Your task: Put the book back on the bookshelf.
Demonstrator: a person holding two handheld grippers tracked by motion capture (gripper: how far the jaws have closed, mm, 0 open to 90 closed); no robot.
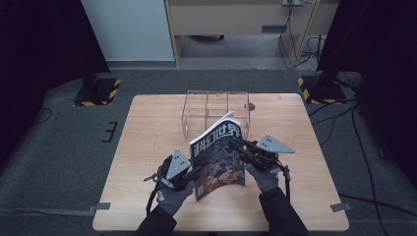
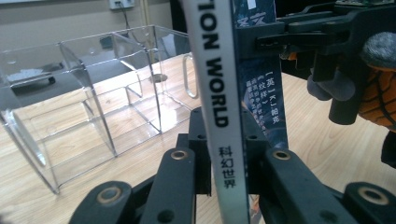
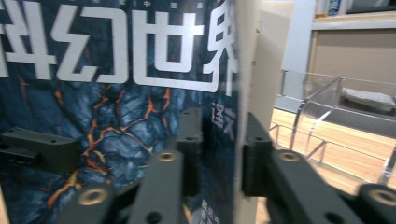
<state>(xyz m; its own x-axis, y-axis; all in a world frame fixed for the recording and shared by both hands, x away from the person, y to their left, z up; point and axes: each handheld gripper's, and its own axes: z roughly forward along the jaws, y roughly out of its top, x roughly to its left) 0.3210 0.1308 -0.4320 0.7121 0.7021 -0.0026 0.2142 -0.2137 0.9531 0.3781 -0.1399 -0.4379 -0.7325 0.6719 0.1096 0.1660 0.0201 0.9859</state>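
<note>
Gripping the spine edge of the magazine [image 1: 217, 158], the left gripper [image 1: 193, 172] is clamping it upright above the table [image 1: 147, 128]; the right gripper [image 1: 244, 147] is pinching the opposite page edge. The lift is under way, judging by the pose. Next probably comes lowering it into the clear organizer [image 1: 216, 110] behind, keeping both grips level.

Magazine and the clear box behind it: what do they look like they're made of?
Magazine: looks like paper with a glossy printed cover; thin white spine, light sheen, slight curl at the top. Clear box: likely rigid acrylic or similar plastic; transparent walls and dividers with bright edges.
</note>
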